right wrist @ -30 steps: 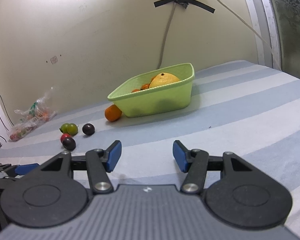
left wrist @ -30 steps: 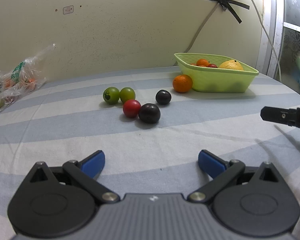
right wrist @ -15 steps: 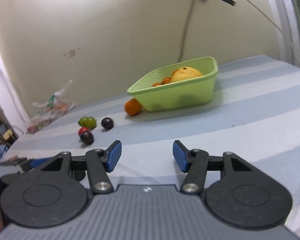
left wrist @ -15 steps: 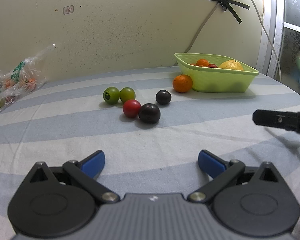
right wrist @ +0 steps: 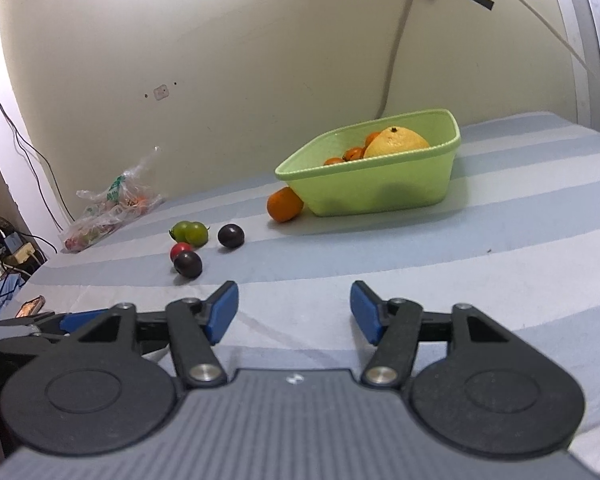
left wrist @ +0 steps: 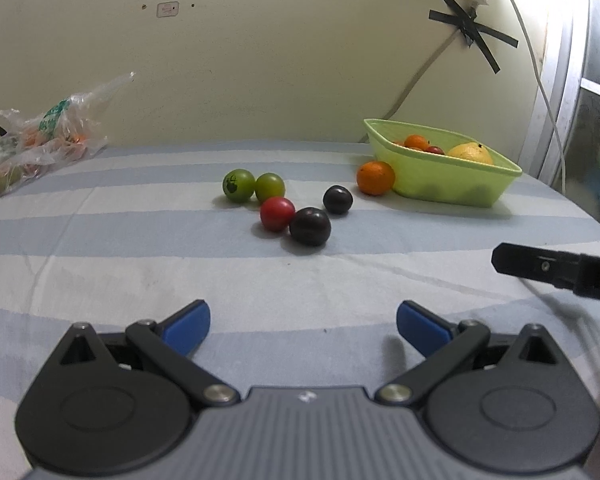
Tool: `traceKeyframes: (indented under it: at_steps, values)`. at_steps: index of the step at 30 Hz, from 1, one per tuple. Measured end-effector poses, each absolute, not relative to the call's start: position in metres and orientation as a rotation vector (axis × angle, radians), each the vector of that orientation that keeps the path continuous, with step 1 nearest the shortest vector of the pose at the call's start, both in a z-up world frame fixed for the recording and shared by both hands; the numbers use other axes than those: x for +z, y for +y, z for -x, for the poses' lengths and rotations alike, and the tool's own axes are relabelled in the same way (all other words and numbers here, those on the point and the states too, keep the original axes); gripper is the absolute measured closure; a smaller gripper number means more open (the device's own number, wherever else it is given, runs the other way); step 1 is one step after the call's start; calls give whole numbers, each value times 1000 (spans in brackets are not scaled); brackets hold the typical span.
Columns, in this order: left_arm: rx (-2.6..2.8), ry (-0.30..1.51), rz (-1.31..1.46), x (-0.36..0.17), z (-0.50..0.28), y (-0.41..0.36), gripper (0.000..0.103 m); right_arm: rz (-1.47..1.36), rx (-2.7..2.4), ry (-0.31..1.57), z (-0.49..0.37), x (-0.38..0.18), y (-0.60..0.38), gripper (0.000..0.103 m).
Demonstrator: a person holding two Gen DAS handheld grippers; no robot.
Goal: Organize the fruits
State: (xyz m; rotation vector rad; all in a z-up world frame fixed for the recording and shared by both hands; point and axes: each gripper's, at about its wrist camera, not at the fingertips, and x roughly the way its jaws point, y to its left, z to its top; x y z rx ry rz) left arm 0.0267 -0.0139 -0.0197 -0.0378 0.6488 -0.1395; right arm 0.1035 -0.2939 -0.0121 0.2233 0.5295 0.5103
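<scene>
On the striped cloth lie two green fruits (left wrist: 239, 186) (left wrist: 270, 186), a red one (left wrist: 277, 213), two dark plums (left wrist: 310, 226) (left wrist: 338, 199) and an orange (left wrist: 375, 177) touching a green basket (left wrist: 456, 190). The basket holds a large yellow fruit (right wrist: 396, 142) and small oranges (right wrist: 354, 154). My left gripper (left wrist: 303, 322) is open and empty, well short of the loose fruits. My right gripper (right wrist: 294, 312) is open and empty; the plums (right wrist: 188, 264) (right wrist: 231, 236) lie ahead to its left. Its finger shows at the right of the left wrist view (left wrist: 540, 266).
A clear plastic bag of fruit (left wrist: 36, 140) lies at the far left by the wall. A cable (left wrist: 412, 80) runs down the wall behind the basket. Cables and plugs (right wrist: 8, 252) lie off the table's left edge. A window frame (left wrist: 568, 80) stands at the right.
My right gripper has swung left and forward, so the loose fruits now sit closer to its centre. My left gripper has tilted and shifted slightly; the fruits have not moved.
</scene>
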Motion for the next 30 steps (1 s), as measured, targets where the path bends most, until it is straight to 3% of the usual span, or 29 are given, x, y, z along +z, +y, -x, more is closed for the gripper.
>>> traceKeyframes:
  at_steps: [18,20,21,22,25,30]
  values:
    - [-126,677,-29,-18,-12,-22,1,-198,509,543,-104,-13,-289,37]
    - [-98,630,-28,-15,-6,-19,17,-187,522,534,-104,-12,-288,38]
    - [-84,609,-52,-12,-5,-18,20,-181,533,536,-104,-11,-287,38]
    - [-85,596,-60,-9,-5,-17,19,-172,544,540,-105,-11,-286,38]
    - [-102,565,-27,2,-8,-7,2,-136,579,539,-111,-6,-280,42]
    - [-114,507,16,12,-13,5,3,-89,645,492,-124,11,-264,48]
